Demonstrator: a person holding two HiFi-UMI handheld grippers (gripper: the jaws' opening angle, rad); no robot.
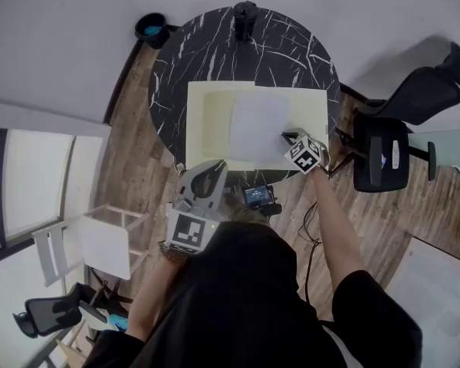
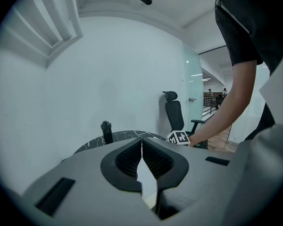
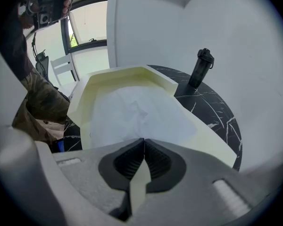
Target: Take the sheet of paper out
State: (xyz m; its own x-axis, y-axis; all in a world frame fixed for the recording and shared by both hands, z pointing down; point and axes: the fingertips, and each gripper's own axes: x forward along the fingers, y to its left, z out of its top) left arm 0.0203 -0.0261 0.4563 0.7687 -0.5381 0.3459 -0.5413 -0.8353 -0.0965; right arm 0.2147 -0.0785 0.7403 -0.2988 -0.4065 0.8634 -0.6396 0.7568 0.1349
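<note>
A white sheet of paper lies in a shallow cream tray on a round black marble table. My right gripper reaches over the tray's front right part, and its jaws are shut on the near edge of the paper. The sheet looks slightly wrinkled just ahead of the right gripper, inside the tray. My left gripper hangs near the table's front edge, short of the tray. The left gripper is shut with nothing in it and points level across the table.
A black bottle stands at the table's far edge. A black office chair is to the right of the table. A small device with a screen sits below the front rim. White shelving stands at the left, and a blue-lined pot sits on the floor.
</note>
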